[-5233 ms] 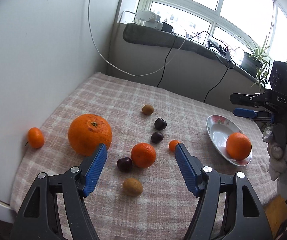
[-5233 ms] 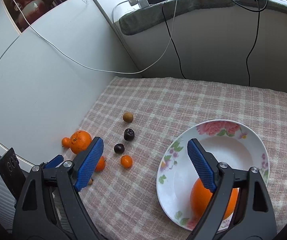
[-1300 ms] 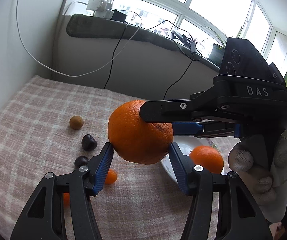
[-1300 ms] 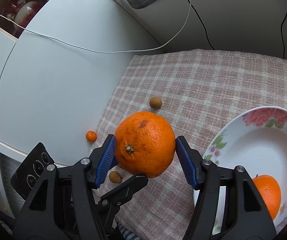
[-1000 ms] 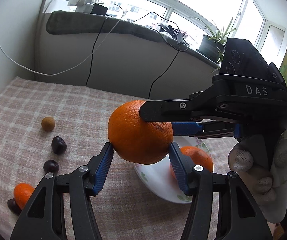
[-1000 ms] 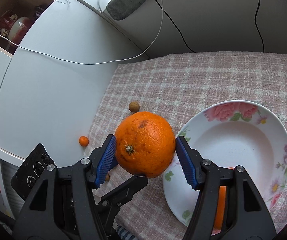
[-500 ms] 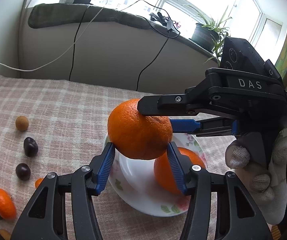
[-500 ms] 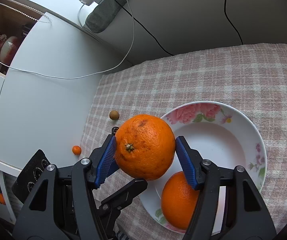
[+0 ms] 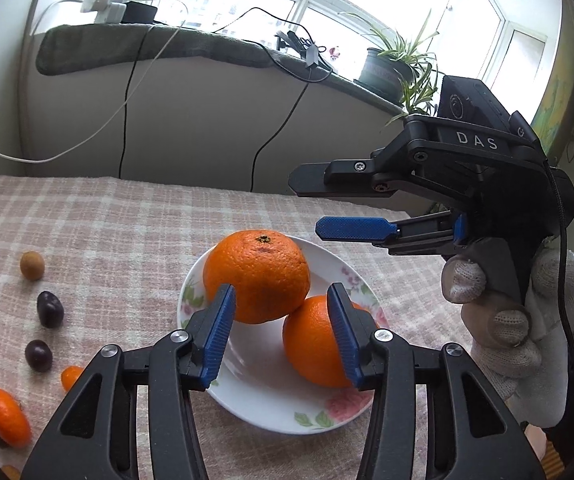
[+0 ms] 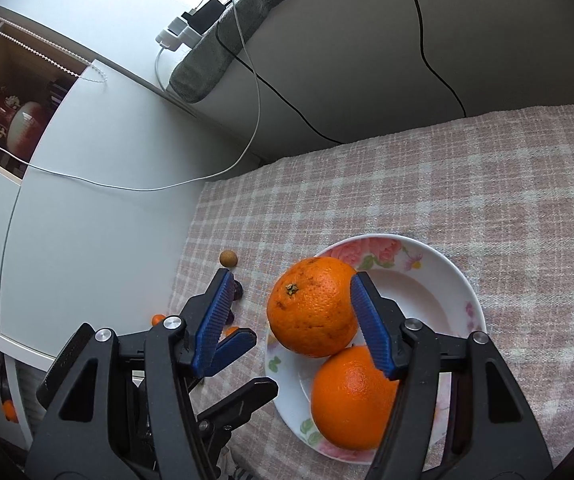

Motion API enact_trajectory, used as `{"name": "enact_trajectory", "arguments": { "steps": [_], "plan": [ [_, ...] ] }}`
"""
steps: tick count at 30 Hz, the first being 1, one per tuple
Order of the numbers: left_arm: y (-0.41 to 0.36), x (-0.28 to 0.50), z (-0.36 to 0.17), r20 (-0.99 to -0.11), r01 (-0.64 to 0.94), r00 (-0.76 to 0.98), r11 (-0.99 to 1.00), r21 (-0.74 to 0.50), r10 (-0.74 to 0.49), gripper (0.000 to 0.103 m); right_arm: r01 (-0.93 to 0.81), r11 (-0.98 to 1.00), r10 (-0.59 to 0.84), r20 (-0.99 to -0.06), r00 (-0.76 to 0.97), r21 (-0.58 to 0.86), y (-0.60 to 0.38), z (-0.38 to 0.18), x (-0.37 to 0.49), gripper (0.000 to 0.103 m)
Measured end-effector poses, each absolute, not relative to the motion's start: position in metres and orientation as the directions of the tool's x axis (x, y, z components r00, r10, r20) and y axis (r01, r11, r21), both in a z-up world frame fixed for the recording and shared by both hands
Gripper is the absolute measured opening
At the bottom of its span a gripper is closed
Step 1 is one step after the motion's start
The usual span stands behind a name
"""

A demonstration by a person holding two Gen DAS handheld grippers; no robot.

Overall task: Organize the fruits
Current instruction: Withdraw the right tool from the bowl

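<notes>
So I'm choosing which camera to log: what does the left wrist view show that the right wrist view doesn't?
Only the left wrist view shows the gloved hand, the potted spider plant at the window, and two dark plums.

Only the right wrist view shows a red and white ceramic jar on a shelf.

Both show the floral white plate holding the big orange and the smaller orange, with both grippers open.

A home: a windowsill (image 9: 215, 50) with a potted plant (image 9: 399, 68), a checked tablecloth (image 9: 127, 216), a cabinet (image 10: 87, 220)
</notes>
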State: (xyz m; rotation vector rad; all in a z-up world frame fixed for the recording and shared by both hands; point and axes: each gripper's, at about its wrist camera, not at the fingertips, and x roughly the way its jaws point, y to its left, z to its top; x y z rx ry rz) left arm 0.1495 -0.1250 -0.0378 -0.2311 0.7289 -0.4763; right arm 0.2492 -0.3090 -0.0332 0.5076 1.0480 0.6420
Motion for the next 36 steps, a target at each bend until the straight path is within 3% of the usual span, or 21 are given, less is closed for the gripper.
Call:
{"name": "enact_trajectory", "arguments": {
  "steps": [8, 12, 16, 22, 36],
  "plan": [
    [-0.119, 0.142, -0.036, -0.585, 0.328, 0.65, 0.874, -0.359, -0.485, 0.046, -0.247, 0.737, 0.67, -0.633, 0.389, 0.629, -0.317, -0.027, 0.24, 0.065],
    [-0.115, 0.136, -0.036, -0.587, 0.32, 0.656, 0.879, -0.353, -0.474, 0.053, -0.26, 0.762, 0.643, -0.648, 0.409, 0.593, -0.317, -0.026, 0.232, 0.068],
    [-0.108, 0.125, -0.034, -0.57, 0.314, 0.681, 0.886, -0.34, -0.46, 0.054, -0.279, 0.784, 0.617, -0.648, 0.447, 0.554, -0.316, -0.02, 0.22, 0.077],
    [-0.091, 0.107, -0.033, -0.563, 0.296, 0.7, 0.896, -0.331, -0.44, 0.059, -0.307, 0.81, 0.585, -0.639, 0.499, 0.501, -0.313, -0.012, 0.199, 0.078],
    [-0.02, 0.044, -0.046, -0.608, 0.146, 0.746, 0.957, -0.249, -0.272, 0.059, -0.458, 0.831, 0.547, -0.613, 0.57, 0.315, -0.258, -0.008, 0.135, 0.078]
  ]
}}
